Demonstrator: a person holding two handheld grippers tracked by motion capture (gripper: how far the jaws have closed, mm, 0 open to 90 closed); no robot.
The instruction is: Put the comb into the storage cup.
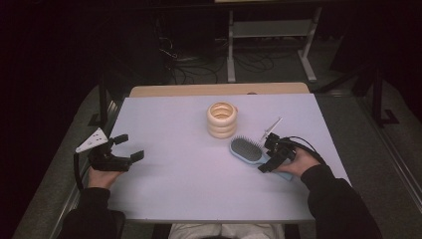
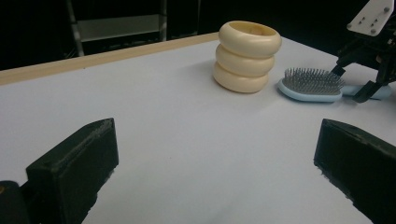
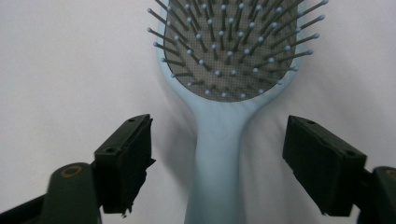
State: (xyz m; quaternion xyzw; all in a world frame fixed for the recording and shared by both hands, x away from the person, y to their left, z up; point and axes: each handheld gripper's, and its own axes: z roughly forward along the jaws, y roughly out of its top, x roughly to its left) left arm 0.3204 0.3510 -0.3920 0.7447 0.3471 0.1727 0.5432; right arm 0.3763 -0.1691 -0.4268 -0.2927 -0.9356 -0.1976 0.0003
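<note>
Right gripper view is showing a light blue hairbrush (image 3: 219, 154) lying bristles-up on the pale table (image 3: 70, 60), its handle running straight down between the two black jaws of the right gripper (image 3: 217, 158). Both jaws are standing clear of the handle, a gap showing on either side, so nothing is clamped.

High view is placing the hairbrush (image 1: 247, 150) at the right of the table (image 1: 184, 184), its head pointing toward the middle and its handle passing under the right gripper (image 1: 269, 158), which a hand in a dark sleeve is holding low over it. Just beyond the brush head, a stack of three cream rings (image 1: 222, 120) is standing upright, near but not touching it.

Well apart, at the table's left edge, the left gripper (image 1: 128, 147) is resting in the other hand, its jaws spread wide with nothing between them. Left gripper view is looking across bare table toward the rings (image 2: 246, 56) and the brush (image 2: 312, 85).
</note>
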